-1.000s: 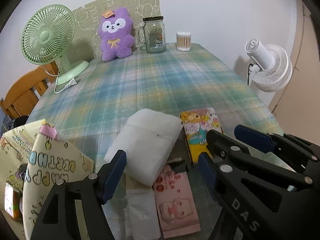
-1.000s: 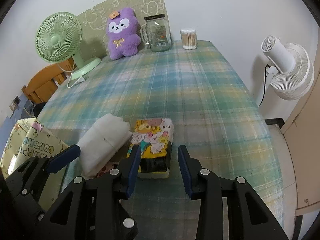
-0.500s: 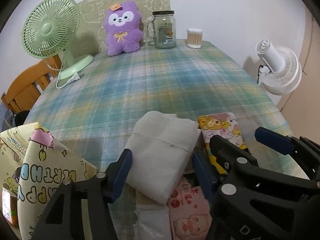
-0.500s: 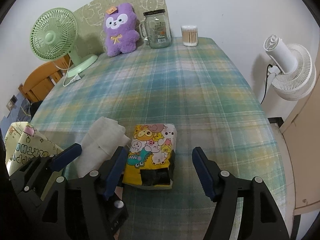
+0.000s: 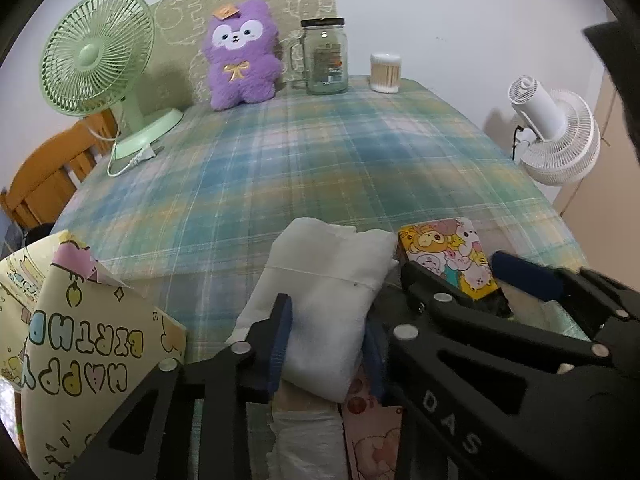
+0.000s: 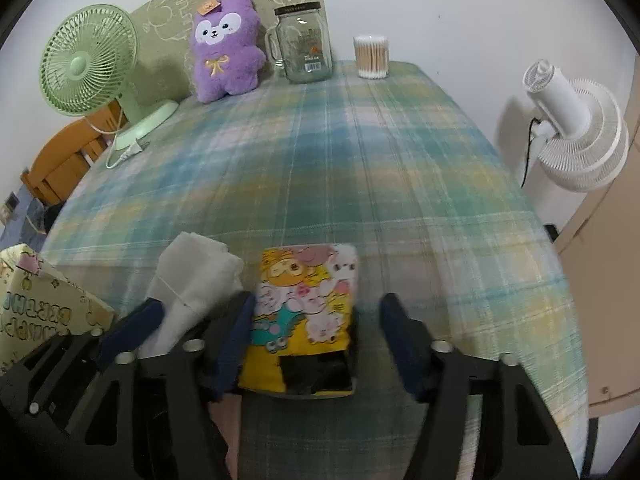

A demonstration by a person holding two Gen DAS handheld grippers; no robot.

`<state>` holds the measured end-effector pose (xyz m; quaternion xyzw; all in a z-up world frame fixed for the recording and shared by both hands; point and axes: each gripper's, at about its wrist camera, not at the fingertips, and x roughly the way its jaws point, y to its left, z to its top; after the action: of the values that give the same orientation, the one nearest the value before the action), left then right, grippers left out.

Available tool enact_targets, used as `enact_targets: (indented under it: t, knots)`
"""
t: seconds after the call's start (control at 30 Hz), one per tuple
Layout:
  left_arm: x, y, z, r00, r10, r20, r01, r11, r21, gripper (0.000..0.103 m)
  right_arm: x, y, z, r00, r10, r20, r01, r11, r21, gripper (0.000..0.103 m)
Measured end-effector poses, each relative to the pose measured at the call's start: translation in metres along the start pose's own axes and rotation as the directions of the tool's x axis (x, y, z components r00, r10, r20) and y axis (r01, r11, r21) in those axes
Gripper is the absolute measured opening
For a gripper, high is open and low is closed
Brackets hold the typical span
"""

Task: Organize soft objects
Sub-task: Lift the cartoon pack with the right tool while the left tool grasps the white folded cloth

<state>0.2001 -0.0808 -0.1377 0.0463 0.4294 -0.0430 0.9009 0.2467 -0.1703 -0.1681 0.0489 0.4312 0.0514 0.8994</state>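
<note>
Left wrist: my left fingers, just closing, pinch white cloth; right fingers spread around cartoon packet, just narrowing. Gift bag beside; plush, jar far back on desk.

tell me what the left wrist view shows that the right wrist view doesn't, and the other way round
Only the left wrist view: a pink cartoon packet and a white plastic pack under the white folded cloth, with the left gripper pinching it.

Only the right wrist view: the right gripper straddling the yellow cartoon packet, its right finger apart.

Both: purple plush, glass jar, green fan, birthday bag.
</note>
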Motion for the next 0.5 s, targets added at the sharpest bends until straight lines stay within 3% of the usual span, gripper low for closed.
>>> enact_targets:
  t: [0.13, 0.5]
  knots:
    - [-0.002, -0.002, -0.001, 1.0, 0.0, 0.006, 0.0, 1.0, 0.01, 0.025, -0.003, -0.001, -0.002, 1.0, -0.003, 0.002, 0.003, 1.0, 0.004, 0.046]
    - [-0.02, -0.007, -0.002, 0.999, 0.004, 0.043, -0.005, 1.0, 0.011, 0.009, -0.03, -0.005, -0.008, 0.998, -0.004, 0.055, 0.003, 1.0, 0.025, 0.044]
